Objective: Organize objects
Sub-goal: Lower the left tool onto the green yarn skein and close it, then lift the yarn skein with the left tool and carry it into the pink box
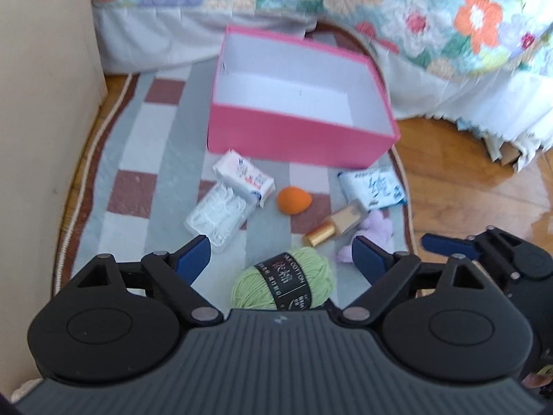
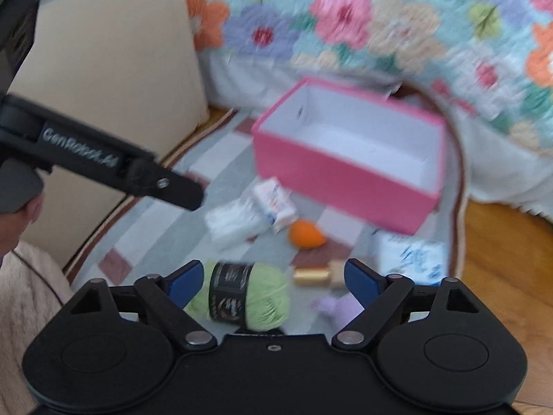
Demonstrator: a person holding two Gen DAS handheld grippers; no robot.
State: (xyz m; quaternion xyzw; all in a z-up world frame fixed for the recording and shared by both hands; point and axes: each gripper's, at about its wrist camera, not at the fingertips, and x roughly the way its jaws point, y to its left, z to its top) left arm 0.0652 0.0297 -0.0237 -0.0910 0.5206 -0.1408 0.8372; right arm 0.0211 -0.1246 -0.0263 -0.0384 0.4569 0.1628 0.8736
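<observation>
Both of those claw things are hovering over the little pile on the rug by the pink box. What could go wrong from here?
Both grippers are open above the same green yarn ball. If the left gripper and the right gripper both reach for it, they may bump each other.

The gold-capped bottle lies on its side touching a purple fluffy thing, so grabbing either could drag the other.

The pink box is empty and probably light; a nudge might slide it.

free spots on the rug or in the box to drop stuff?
Pink box is bare inside. Rug is free left of the box, toward the wall. Crowded in front of the box: tissue pack, swab case, orange sponge, bottle, yarn.
</observation>
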